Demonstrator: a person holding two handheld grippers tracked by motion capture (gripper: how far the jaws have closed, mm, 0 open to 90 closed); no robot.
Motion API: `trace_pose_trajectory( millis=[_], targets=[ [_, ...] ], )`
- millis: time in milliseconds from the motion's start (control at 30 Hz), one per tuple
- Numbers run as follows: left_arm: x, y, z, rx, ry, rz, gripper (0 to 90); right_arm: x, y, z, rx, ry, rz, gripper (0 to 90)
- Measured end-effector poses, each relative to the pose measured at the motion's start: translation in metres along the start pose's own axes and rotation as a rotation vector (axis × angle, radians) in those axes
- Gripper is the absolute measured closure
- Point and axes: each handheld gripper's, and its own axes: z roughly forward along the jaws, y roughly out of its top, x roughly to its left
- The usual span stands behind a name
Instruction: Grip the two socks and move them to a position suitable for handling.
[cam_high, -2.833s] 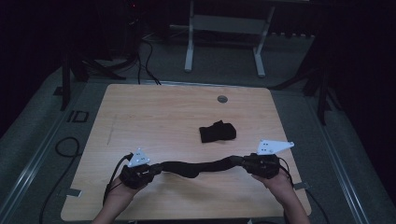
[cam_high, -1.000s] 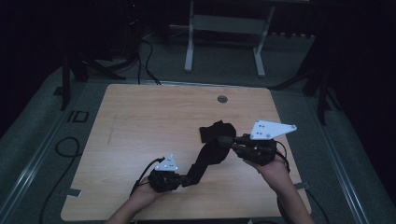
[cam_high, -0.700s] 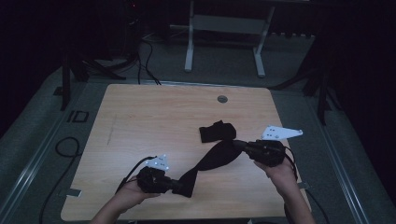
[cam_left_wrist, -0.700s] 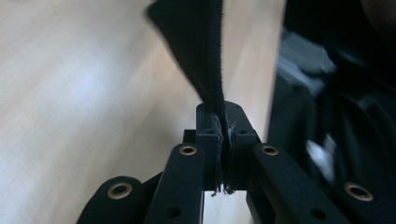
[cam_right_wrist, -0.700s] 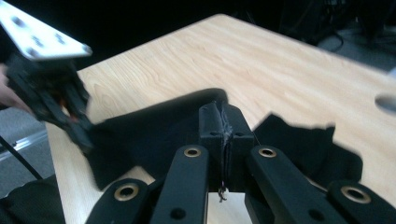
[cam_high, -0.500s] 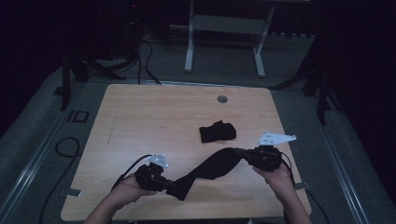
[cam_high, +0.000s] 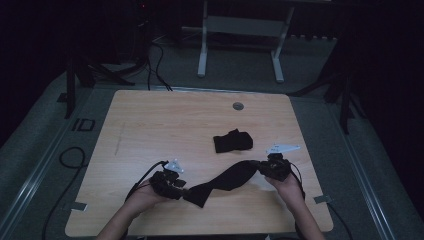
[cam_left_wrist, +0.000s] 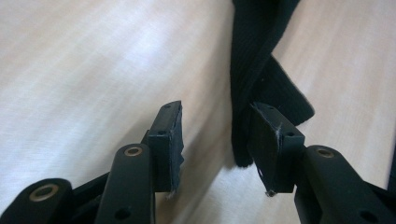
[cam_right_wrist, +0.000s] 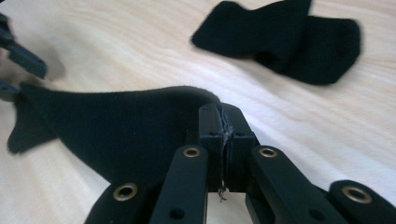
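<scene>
Socks are what we have on the wooden tabletop (cam_high: 150, 125): one long black sock (cam_high: 227, 179) stretched out near the front edge, and a second, folded black sock (cam_high: 233, 141) lying by itself just beyond it, toward the middle. We hold the right tongs (cam_high: 267, 167) at the long sock's right end; in the right gripper view the right tongs (cam_right_wrist: 225, 128) have their jaws pressed together with the edge of the long sock (cam_right_wrist: 116, 130) pinched between them, and the fabric spreads away from them across the wood. The folded sock (cam_right_wrist: 285, 37) lies farther off in that view, apart from the tongs and from the long sock. Our left tongs (cam_high: 179, 186) sit at the long sock's other end, near the front left of the tabletop. In the left gripper view the left tongs (cam_left_wrist: 215, 135) stand apart with a clear gap of bare wood between them; the end of the long sock (cam_left_wrist: 259, 79) lies against the inner face of the jaw on the right of that view, and the other jaw is clear of it. Between the two tongs the long sock runs in a shallow diagonal and looks to rest on the tabletop.
</scene>
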Motion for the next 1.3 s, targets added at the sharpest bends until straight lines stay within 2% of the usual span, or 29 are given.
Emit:
trace_pose_trajectory(
  millis=[33,67,167,233,267,300,333,400,433,533,567,600,700,800,900,933,967,1067,1133,1300],
  targets=[
    [-0.001,0.001,-0.001,-0.016,0.010,0.003,55.5,-0.003,0.002,0.000,-0.006,-0.009,0.004,79.3],
    [-0.002,0.002,-0.003,-0.029,0.021,0.003,55.5,-0.004,0.003,-0.001,-0.013,-0.020,0.007,68.0],
    [-0.010,0.005,-0.008,-0.079,0.019,0.006,55.6,-0.008,0.008,-0.004,-0.034,-0.048,0.004,60.4],
    [-0.018,0.008,-0.011,-0.095,0.015,0.024,56.7,-0.007,0.013,-0.008,-0.058,-0.087,-0.001,57.1],
    [-0.024,0.010,-0.011,-0.102,0.004,0.037,58.1,-0.007,0.014,-0.009,-0.066,-0.076,0.004,57.4],
    [-0.029,0.011,-0.010,-0.103,0.000,0.051,59.6,-0.005,0.015,-0.009,-0.075,-0.052,0.003,63.7],
    [-0.033,0.012,-0.010,-0.102,-0.011,0.066,59.8,-0.001,0.015,-0.009,-0.069,-0.039,-0.011,71.4],
    [-0.042,0.014,-0.009,-0.103,-0.029,0.082,66.1,0.008,0.013,-0.003,-0.043,0.016,-0.038,81.1],
    [-0.045,0.015,-0.008,-0.109,-0.039,0.088,68.9,0.012,0.011,0.001,-0.024,0.028,-0.057,85.3],
    [-0.057,0.018,0.000,-0.084,-0.048,0.123,79.7,0.020,0.005,0.017,0.030,0.053,-0.076,89.6],
    [-0.058,0.019,0.004,-0.074,-0.031,0.127,82.0,0.020,0.004,0.022,0.043,0.058,-0.080,89.7],
    [-0.058,0.018,0.008,-0.075,-0.002,0.126,85.5,0.020,0.002,0.027,0.056,0.048,-0.083,89.7],
    [-0.054,0.017,0.018,-0.080,0.068,0.114,88.6,0.020,0.001,0.037,0.076,0.020,-0.097,89.7],
    [-0.050,0.015,0.027,-0.073,0.090,0.103,88.6,0.020,0.001,0.045,0.101,0.000,-0.110,89.8],
    [-0.049,0.011,0.035,-0.042,0.055,0.107,88.6,0.018,-0.002,0.053,0.133,-0.032,-0.131,89.7],
    [-0.047,0.010,0.037,-0.025,0.023,0.108,88.6,0.017,-0.002,0.054,0.138,-0.039,-0.128,89.7],
    [-0.047,0.008,0.037,-0.033,0.015,0.105,88.6,0.015,-0.002,0.055,0.131,-0.032,-0.113,89.7],
    [-0.045,0.006,0.033,-0.015,0.000,0.110,88.4,0.010,0.000,0.055,0.133,-0.062,-0.110,89.7],
    [-0.043,0.004,0.030,0.006,-0.026,0.122,88.3,0.007,0.001,0.055,0.132,-0.065,-0.102,89.7],
    [-0.039,-0.004,0.021,0.040,-0.059,0.138,88.3,0.004,0.001,0.053,0.135,-0.087,-0.092,89.6]
  ],
)
